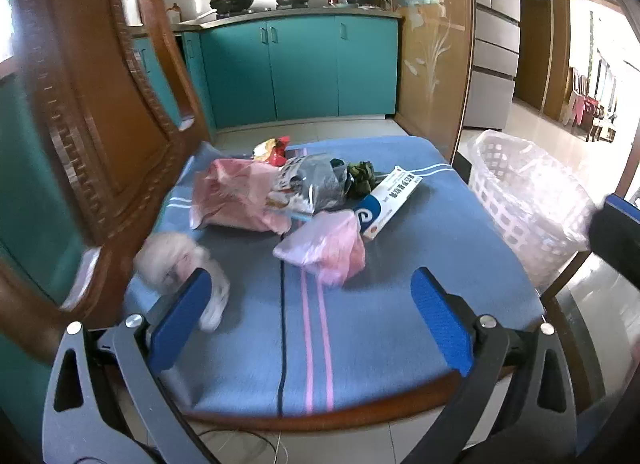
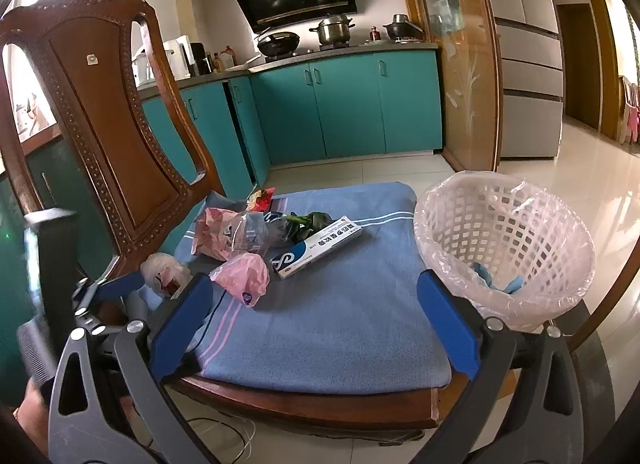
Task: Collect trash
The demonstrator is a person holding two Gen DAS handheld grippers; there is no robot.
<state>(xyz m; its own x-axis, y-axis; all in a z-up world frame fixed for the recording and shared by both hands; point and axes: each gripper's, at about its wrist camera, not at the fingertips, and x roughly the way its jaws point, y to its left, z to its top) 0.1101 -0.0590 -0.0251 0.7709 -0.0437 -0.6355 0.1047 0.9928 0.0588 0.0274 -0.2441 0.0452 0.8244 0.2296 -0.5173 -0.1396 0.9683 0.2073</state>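
Note:
Trash lies on a blue cushion on a wooden chair: a crumpled white tissue wad, a pink bag, a larger pink bag, a grey clear bag, a white-blue box, green leaves and a red wrapper. My left gripper is open above the cushion's front, its left finger beside the tissue wad. My right gripper is open and empty over the cushion's front. The left gripper shows by the tissue wad.
A white lattice basket lined with a clear bag stands right of the chair, with something blue inside. The carved chair back rises at the left. Teal kitchen cabinets and a tiled floor lie behind.

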